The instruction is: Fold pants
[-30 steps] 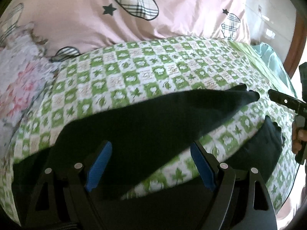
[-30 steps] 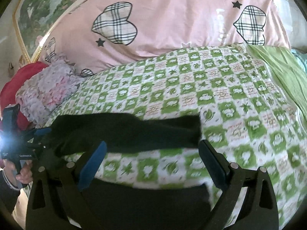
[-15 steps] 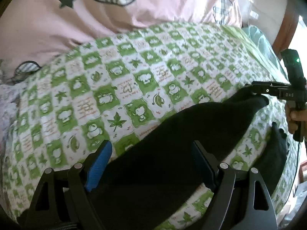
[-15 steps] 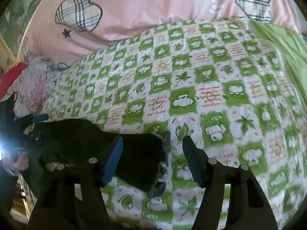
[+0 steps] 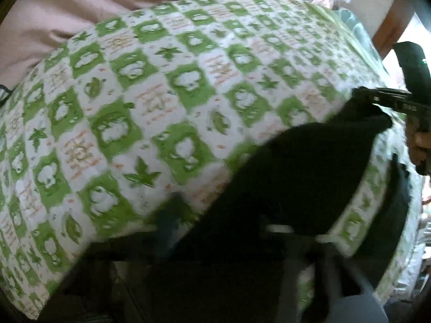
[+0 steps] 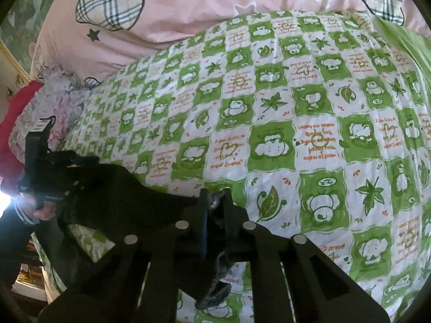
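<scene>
Both pinches matter: my right gripper [image 6: 215,215] clamps the pants [image 6: 113,196] hem; my left gripper [image 5: 221,231], at nine o'clock, is closing on cloth; lift evenly.

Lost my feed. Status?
Right gripper shut on black pants. Left gripper closing over them, blurred. Bed sheet ahead, nothing blocking.

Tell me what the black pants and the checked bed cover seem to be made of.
Pants: soft matte black cloth, maybe knit or fleece; it drapes limply and shows a fuzzy grey edge at the right gripper. Bed cover: thin printed woven cloth, probably cotton; flat finish, fine creases.
</scene>
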`<state>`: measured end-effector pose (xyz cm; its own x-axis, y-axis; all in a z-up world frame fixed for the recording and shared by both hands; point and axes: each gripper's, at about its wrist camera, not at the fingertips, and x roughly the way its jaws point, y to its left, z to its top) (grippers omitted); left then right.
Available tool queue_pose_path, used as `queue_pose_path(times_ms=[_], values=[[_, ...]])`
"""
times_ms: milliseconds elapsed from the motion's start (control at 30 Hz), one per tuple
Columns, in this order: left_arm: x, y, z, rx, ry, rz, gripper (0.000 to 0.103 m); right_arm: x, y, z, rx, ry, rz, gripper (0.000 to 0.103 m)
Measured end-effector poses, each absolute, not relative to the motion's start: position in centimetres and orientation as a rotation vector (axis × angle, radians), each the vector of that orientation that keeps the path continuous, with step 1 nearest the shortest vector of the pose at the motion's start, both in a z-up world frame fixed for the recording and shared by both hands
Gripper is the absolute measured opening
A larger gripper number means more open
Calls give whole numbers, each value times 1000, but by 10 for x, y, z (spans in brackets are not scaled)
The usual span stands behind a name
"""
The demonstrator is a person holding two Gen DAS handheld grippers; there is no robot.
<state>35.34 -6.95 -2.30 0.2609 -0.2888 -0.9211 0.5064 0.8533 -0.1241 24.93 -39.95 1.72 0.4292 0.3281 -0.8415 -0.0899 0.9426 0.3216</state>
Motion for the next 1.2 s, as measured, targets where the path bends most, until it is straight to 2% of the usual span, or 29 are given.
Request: queue_pose_path(times_ms=[33,133,433,800,1200], values=[[348,-69,-21,201,1194,-561,9,247,-398,19,238,1091,267,9],[326,-77,-10,230,1148,-582,5,238,-398,34,237,1033,267,8],[232,-75,34,204,1020,-593,4,210,-406,69,276,906,320,7],[152,-67,41,91,997,-575,3,126,-413,76,294,811,446,7],[95,-89,23,90,991,-590,3,60,-421,75,224,805,461,7]])
